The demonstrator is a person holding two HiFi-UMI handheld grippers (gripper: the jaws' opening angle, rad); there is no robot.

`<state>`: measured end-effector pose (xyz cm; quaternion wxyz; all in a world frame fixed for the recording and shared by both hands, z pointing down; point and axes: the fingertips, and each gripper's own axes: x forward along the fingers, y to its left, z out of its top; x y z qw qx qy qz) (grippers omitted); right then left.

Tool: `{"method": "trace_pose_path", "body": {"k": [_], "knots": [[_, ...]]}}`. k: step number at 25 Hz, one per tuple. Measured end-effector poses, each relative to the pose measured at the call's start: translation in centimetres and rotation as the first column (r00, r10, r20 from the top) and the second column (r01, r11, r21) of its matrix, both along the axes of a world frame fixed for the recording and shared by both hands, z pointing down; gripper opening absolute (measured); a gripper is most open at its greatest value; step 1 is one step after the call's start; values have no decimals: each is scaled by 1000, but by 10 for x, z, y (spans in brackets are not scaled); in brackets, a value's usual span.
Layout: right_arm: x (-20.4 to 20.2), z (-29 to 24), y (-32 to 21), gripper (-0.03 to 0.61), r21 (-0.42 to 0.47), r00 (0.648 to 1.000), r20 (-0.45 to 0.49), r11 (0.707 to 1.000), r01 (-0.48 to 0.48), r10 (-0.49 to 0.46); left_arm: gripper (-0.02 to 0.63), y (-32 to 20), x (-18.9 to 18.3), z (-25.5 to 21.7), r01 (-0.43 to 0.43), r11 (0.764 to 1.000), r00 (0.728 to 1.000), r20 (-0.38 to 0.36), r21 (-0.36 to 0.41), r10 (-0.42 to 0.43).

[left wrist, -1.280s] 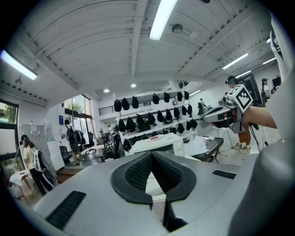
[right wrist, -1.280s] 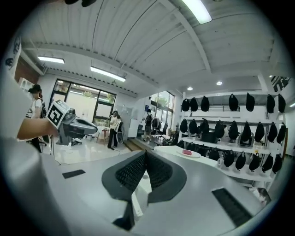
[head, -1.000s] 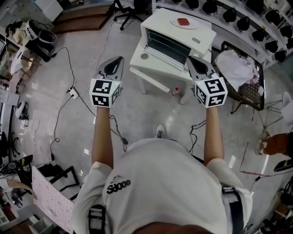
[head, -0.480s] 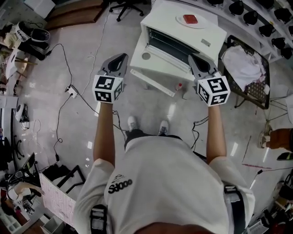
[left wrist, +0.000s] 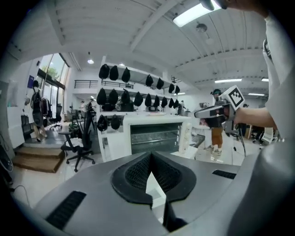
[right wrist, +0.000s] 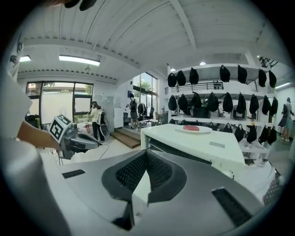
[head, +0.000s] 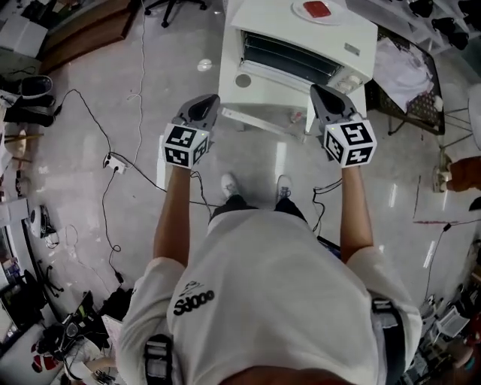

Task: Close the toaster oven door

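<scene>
A white toaster oven (head: 301, 45) stands on a white table, its door (head: 259, 109) folded down flat toward me and its rack showing. On its roof lies a plate with something red (head: 317, 9). My left gripper (head: 213, 99) hovers at the door's left corner, jaws shut and empty. At the door's right corner, below the oven's control side, my right gripper (head: 316, 89) is also shut and empty. The left gripper view has the oven (left wrist: 152, 133) straight ahead, beyond the jaws. In the right gripper view the oven (right wrist: 193, 143) lies close on the right.
Cables and a power strip (head: 113, 162) trail over the floor at left. A dark basket with cloth (head: 406, 68) stands right of the oven. Wooden steps (head: 83, 30) and an office chair (left wrist: 80, 143) are at the far left. Shelves of black helmets (left wrist: 133, 99) stand behind the oven.
I have stepped closer to the oven, which now sits higher in the head view. Both grippers have moved up to the open door's front edge, still shut.
</scene>
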<state>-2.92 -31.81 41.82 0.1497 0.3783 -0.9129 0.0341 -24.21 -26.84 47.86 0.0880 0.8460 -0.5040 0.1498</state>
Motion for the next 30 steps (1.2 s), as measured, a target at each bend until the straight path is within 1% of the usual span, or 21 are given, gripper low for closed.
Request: {"method": "trace_pose_path", "body": {"k": [2,4,7,11,14,17,21,24,27,30], "knots": [[-11,15,1,9,-25,1000,-6,1000,-18,18,18,-9,-12,25,-8,999,1000,-1,-37,8],[-19,31,4,9,-49,999,-23,998,-29,28,18,-15,-22,52,1,997,1000,1,-81,-1],[-10,59,19,9,-113,996,-64,991,-69,62,20,-8,-18,96,-3,985,1000,13,-173,6],[-7,92,24,9,-172,992,-80,979,-106,93,30,-5,-21,149,-7,963,1000,25,-268,15],[-7,113,30,9,-209,991,-89,970,-120,104,95,2,-21,188,-12,939,999,23,-344,22],[-4,128,37,9,-220,986,-122,966,-137,112,109,5,-15,224,-33,917,998,27,-396,48],[7,144,45,9,-231,977,-152,956,-181,148,132,3,-8,261,-50,898,997,27,-437,68],[21,153,49,9,-239,971,-163,948,-212,176,160,-4,-1,283,-49,890,997,29,-453,70],[36,159,54,9,-238,961,-191,940,-245,202,179,-13,6,299,-45,894,998,23,-445,62],[47,165,56,9,-238,955,-212,937,-257,208,179,-23,6,301,-29,911,999,14,-411,37]]}}
